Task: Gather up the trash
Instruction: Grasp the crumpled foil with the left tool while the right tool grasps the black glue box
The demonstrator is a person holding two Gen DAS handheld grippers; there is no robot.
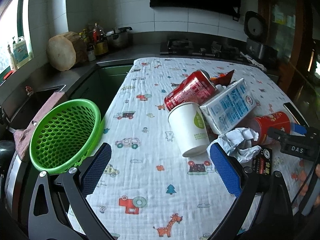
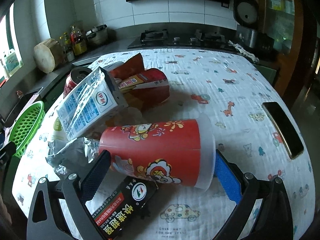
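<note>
The trash lies in a heap on the printed cloth (image 1: 144, 92): a red cola can (image 1: 190, 92), a white paper cup (image 1: 190, 128), a milk carton (image 1: 230, 106), crumpled foil (image 1: 240, 142) and a red plastic cup (image 2: 156, 150) on its side. My left gripper (image 1: 159, 147) is open over bare cloth, with the paper cup just ahead on its right. A green mesh basket (image 1: 64, 134) stands empty at its left. My right gripper (image 2: 162, 155) is open with the red plastic cup lying lengthwise between its fingers. A black box (image 2: 124, 206) lies under it.
A phone (image 2: 282, 128) rests near the table's right edge. A red snack wrapper (image 2: 148, 86) sits behind the carton. Beyond the table are a counter with a wood block (image 1: 62, 50), bottles, a pot and a stove (image 2: 172, 38). A sink (image 1: 36, 100) is at the left.
</note>
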